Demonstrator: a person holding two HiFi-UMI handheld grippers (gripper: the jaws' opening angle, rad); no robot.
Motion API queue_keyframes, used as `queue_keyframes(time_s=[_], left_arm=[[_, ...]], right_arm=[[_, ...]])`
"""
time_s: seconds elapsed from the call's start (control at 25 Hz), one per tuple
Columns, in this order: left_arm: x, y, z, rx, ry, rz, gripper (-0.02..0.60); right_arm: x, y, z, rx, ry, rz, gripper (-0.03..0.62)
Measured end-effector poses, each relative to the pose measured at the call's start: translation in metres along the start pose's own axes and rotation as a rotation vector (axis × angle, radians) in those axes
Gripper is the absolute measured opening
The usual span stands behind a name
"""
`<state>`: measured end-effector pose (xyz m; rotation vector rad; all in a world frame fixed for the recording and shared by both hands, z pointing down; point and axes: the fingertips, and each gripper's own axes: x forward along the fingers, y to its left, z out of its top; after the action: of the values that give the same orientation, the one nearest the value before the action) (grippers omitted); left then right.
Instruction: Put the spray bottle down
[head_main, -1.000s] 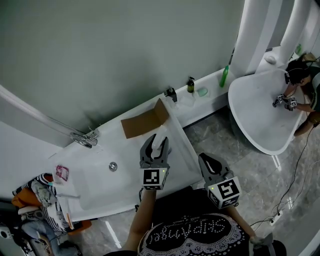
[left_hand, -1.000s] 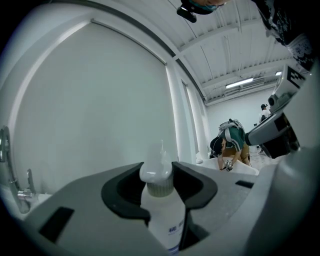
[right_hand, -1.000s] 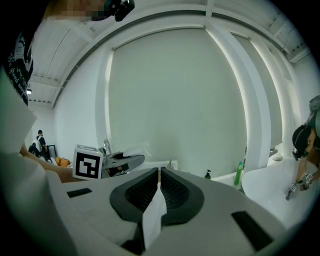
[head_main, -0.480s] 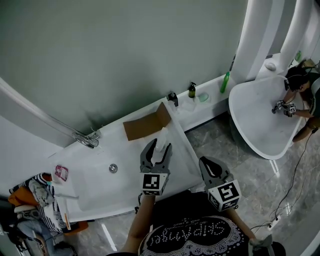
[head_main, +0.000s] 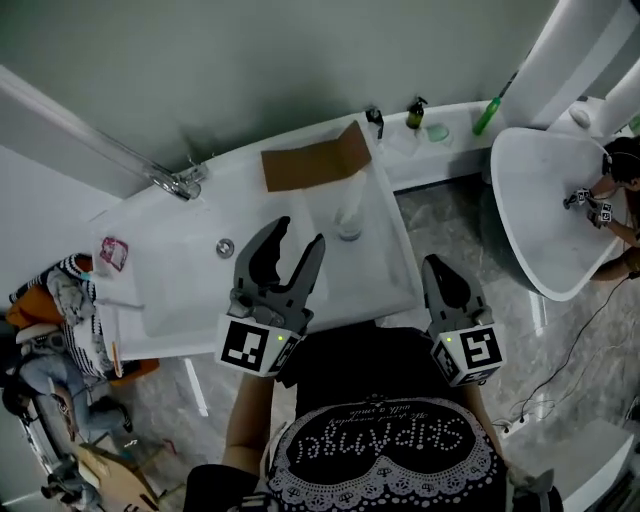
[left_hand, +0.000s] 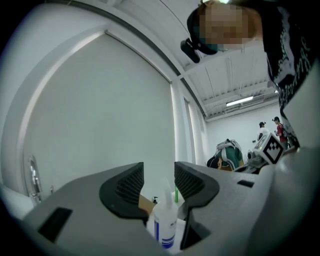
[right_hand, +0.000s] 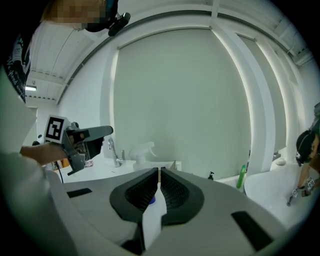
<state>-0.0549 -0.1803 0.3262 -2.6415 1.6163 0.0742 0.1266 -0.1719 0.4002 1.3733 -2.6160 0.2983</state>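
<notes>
The white spray bottle (head_main: 348, 222) stands upright on the right end of the white bathtub (head_main: 180, 290), just below a cardboard sheet (head_main: 315, 160). My left gripper (head_main: 300, 235) hangs above and to the left of it, clear of the bottle. Its jaws are wide apart and closing slightly, with nothing touching the pads. In the left gripper view the bottle (left_hand: 165, 225) shows low beyond the jaws' gap (left_hand: 159, 177). My right gripper (head_main: 440, 265) stays near the tub's front edge, shut on nothing. The right gripper view looks over its closed jaws (right_hand: 159, 172) at the bottle's trigger head (right_hand: 141, 151).
A chrome faucet (head_main: 178, 182) and a drain (head_main: 225, 247) are on the tub's left part. A dark pump bottle (head_main: 415, 113) and a green bottle (head_main: 490, 115) stand on the back ledge. A second tub (head_main: 540, 220) with another person (head_main: 620, 190) lies right.
The left gripper's jaws widened off the spray bottle, then rose and drew back from it. The bottle stays standing on the tub. The right gripper kept still.
</notes>
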Motion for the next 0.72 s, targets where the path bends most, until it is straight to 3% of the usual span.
queue_keyframes(time_s=[0.16, 0.32, 0.44, 0.6, 0.72], left_arm=[[-0.047, 0.027, 0.024, -0.044, -0.053, 0.103, 0.101], [-0.091, 0.040, 0.017, -0.048, -0.037, 0.202, 0.011], [-0.114, 0.039, 0.014, -0.089, -0.019, 0.232, 0.005], [-0.141, 0.048, 0.019, -0.231, 0.023, 0.305, 0.005], [-0.163, 0.065, 0.028, -0.322, -0.014, 0.381, 0.005]], right_arm=[[0.000, 0.006, -0.002, 0.009, 0.020, 0.003, 0.029], [0.002, 0.012, -0.009, 0.012, 0.050, 0.010, 0.029], [0.006, 0.014, -0.012, 0.011, 0.064, 0.012, 0.029], [0.012, 0.018, -0.012, 0.012, 0.082, 0.017, 0.029], [0.015, 0.019, -0.016, 0.006, 0.095, 0.020, 0.029]])
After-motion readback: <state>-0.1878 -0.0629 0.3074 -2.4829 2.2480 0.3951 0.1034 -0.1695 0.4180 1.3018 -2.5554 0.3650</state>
